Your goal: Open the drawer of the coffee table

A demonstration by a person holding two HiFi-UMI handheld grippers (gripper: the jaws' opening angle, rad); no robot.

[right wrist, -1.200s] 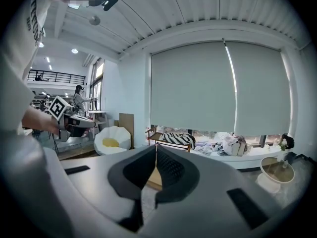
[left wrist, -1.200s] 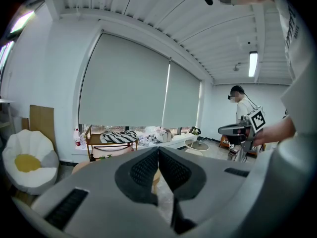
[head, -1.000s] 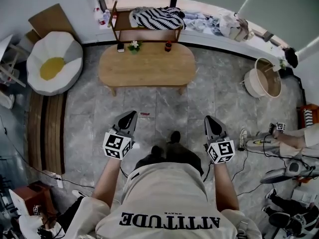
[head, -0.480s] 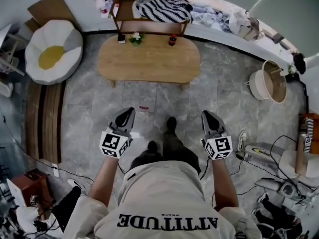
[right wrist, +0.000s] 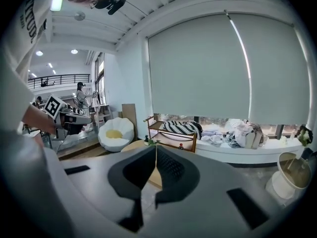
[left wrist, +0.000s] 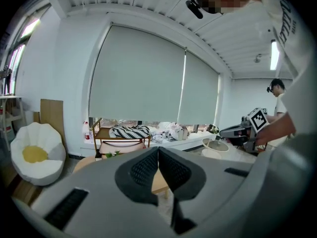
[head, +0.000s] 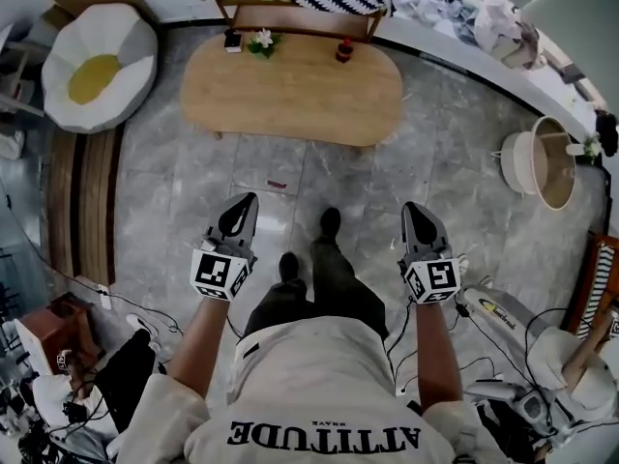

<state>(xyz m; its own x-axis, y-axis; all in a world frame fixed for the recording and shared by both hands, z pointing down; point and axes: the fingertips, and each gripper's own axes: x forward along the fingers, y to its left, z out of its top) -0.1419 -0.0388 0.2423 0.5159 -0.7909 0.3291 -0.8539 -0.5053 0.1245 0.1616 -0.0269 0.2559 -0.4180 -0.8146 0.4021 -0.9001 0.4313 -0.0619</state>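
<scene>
The oval light-wood coffee table [head: 290, 95] is seen at the top of the head view, its long axis laid across from left to right. No drawer front can be made out from above (it is judged to sit under the tabletop's edge). Grey stone floor [head: 319, 177] lies between the table and both claws, which are held well apart from it and pointed toward it. The left claw [head: 248, 203] is lined up within the table's span and the right claw [head: 412, 209] just past its right end, so the left is judged the better placed. Both claws are pressed shut on nothing.
</scene>
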